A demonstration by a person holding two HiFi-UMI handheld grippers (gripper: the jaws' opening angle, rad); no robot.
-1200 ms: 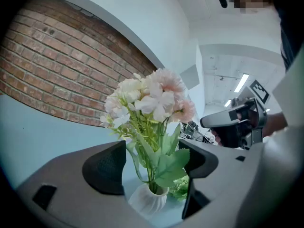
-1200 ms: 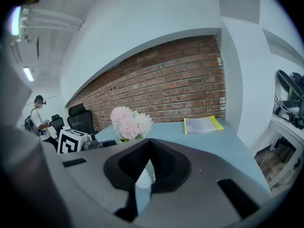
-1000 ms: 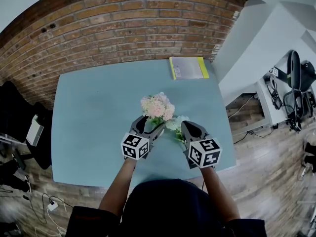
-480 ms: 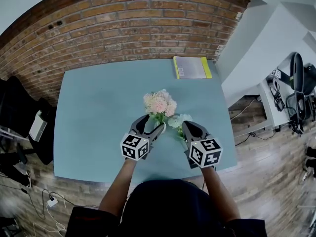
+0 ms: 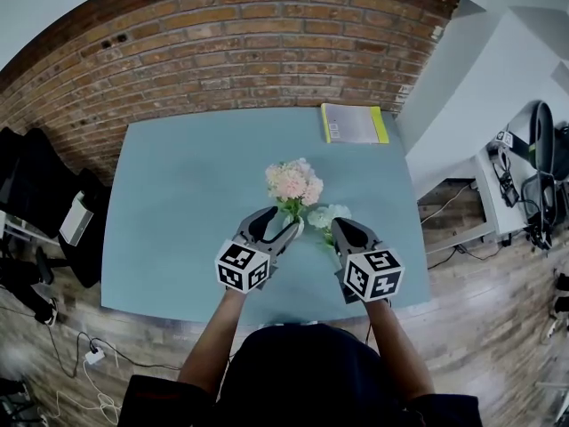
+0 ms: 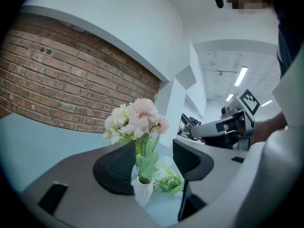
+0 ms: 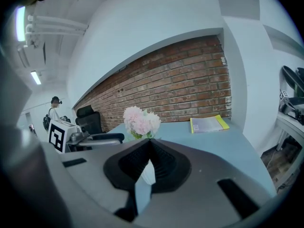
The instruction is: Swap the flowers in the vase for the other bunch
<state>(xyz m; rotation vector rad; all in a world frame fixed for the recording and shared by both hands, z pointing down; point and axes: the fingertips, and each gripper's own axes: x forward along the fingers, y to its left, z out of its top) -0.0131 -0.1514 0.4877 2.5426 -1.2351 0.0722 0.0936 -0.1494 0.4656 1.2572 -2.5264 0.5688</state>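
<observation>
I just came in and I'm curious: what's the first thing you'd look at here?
The puffy pink and cream flowers in a little white vase, in the middle of the blue table. The left tongs have just been closing, with the stems between them but not yet squeezed; the right tongs are shut beside a paler bunch lying on the table. Behind stands a big brick wall.

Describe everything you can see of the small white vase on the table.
The vase is small, white and ribbed, ceramic by its look. It stands upright on the blue table and holds a bunch of pink and cream flowers. A second bunch lies on the table beside it. The left gripper, whose jaws have just been closing, stands open around the stems above the rim, clear of the vase.
</observation>
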